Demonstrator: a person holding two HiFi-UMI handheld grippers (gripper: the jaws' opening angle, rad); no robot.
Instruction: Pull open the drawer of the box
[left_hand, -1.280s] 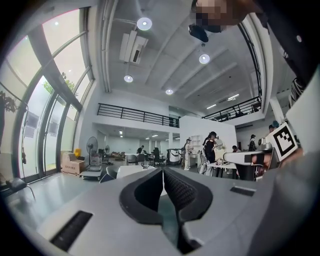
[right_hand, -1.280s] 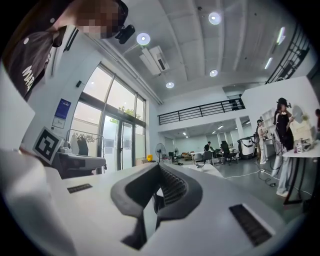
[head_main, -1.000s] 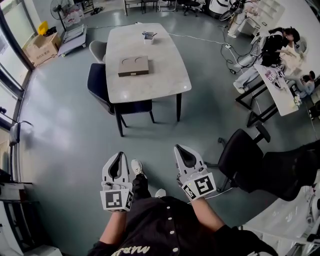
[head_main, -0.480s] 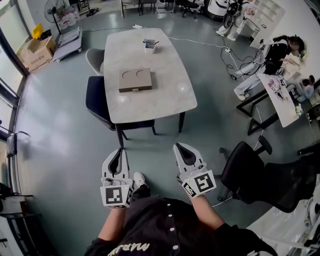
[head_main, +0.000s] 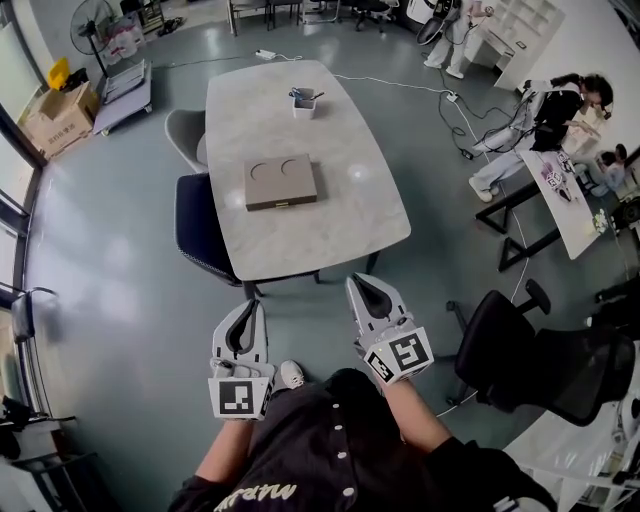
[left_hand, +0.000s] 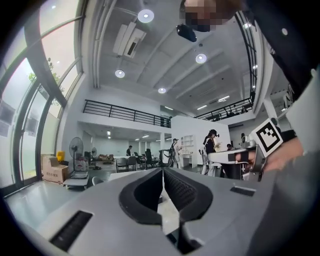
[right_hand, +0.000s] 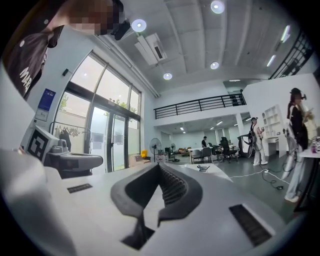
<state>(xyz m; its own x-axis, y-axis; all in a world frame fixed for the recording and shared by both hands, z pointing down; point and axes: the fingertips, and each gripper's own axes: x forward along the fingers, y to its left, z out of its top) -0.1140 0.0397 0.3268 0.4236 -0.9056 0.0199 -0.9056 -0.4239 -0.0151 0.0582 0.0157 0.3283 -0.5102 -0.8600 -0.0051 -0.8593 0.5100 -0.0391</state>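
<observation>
Head view alone shows the box (head_main: 281, 182). It lies flat on the pale table (head_main: 335, 225), ahead of both grippers and well apart from them, roughly on the line that runs between them. Two round recesses mark its top, and the drawer front (head_main: 283, 204) faces back toward the grippers, flush with the box. Farther ahead on the same table stands a small white cup (head_main: 303, 104) with things in it that are too small to name.

The left gripper (head_main: 246, 308) and right gripper (head_main: 360, 285) are held side by side short of the table's near edge, over the floor. A dark chair (head_main: 203, 232) stands ahead and to the left of the left gripper, and a black office chair (head_main: 498, 345) to the right of the right gripper.

Left gripper view shows its jaws pressed together with nothing between them. The jaws cover the box, and only a strip of tabletop shows past them. Right gripper view shows the same: jaws closed and empty. There the cup just clears the jaws to their right, the box cannot be made out, and the left gripper's marker cube (right_hand: 38, 145) sits at the left edge.
</observation>
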